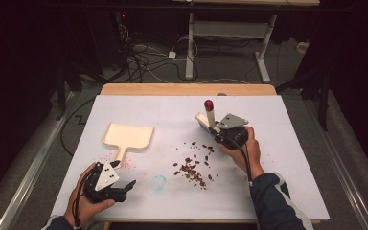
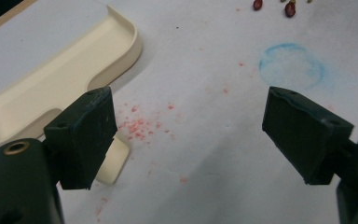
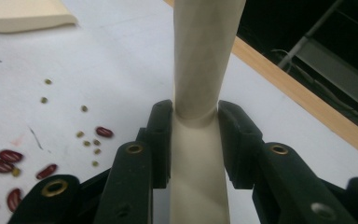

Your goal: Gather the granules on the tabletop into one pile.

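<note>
Right tool [image 1: 214, 130] is clenched on the cream handle [image 3: 200, 93] of a small brush [image 1: 209, 115], its pads pressing the handle from both sides. The brush's long axis runs roughly upright, leaning a bit; its red-tipped end [image 1: 208, 104] points up and toward the far edge of the bench [image 1: 287, 191], the other end sits down by the tool. It's held over the right-centre of the bench, nearer the far edge than the near one.

Left tool [image 1: 124, 188] is released, jaws wide apart w/ nothing between them. It hovers near the bench's near-left corner, jaws aimed toward the middle.

Cream dustpan [image 1: 128, 135] lies flat, left of centre. Its handle [image 1: 120, 153] points at the near edge, the open mouth faces the far edge, so the long axis runs near-to-far. In the left gripper view the handle's end shows just behind one jaw; can't tell if it touches.

Scattered red beans [image 1: 194, 168] w/ a few small green ones lie mid-bench, between dustpan and brush, just near-left of the right tool. A faint blue ring mark [image 1: 158, 182] sits close to the near edge, just right of the left tool. Pink specks [image 2: 137, 125] dot the surface by the dustpan handle.
</note>
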### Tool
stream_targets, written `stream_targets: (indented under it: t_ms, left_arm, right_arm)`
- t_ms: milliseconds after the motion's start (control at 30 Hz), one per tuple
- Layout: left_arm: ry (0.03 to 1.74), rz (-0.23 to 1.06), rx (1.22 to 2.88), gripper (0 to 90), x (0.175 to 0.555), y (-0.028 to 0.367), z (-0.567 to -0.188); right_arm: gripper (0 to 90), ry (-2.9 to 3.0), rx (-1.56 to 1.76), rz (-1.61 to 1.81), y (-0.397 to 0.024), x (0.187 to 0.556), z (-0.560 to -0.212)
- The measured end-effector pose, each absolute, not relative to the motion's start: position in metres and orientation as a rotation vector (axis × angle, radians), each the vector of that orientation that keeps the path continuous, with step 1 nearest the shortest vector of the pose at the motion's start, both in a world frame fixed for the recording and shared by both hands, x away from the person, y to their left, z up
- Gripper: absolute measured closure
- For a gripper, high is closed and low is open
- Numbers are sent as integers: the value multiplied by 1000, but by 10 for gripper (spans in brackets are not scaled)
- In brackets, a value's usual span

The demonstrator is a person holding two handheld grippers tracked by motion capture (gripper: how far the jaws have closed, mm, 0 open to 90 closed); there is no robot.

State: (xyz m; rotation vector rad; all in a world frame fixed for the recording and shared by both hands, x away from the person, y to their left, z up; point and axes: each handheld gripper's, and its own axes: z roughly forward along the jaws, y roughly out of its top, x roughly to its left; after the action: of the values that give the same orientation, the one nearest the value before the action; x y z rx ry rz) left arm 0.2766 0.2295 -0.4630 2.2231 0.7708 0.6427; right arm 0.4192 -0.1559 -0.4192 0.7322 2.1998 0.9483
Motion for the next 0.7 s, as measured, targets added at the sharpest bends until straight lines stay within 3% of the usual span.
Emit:
stream_targets:
  t_ms: [333,700]
  left_arm:
    - [741,646,2233,169,276,223,-461]
    - [737,635,2244,169,275,225,-462]
  right_arm:
    - [674,2286,523,972,-120,388,-429]
    - [673,2413,375,1013,-121,352,-422]
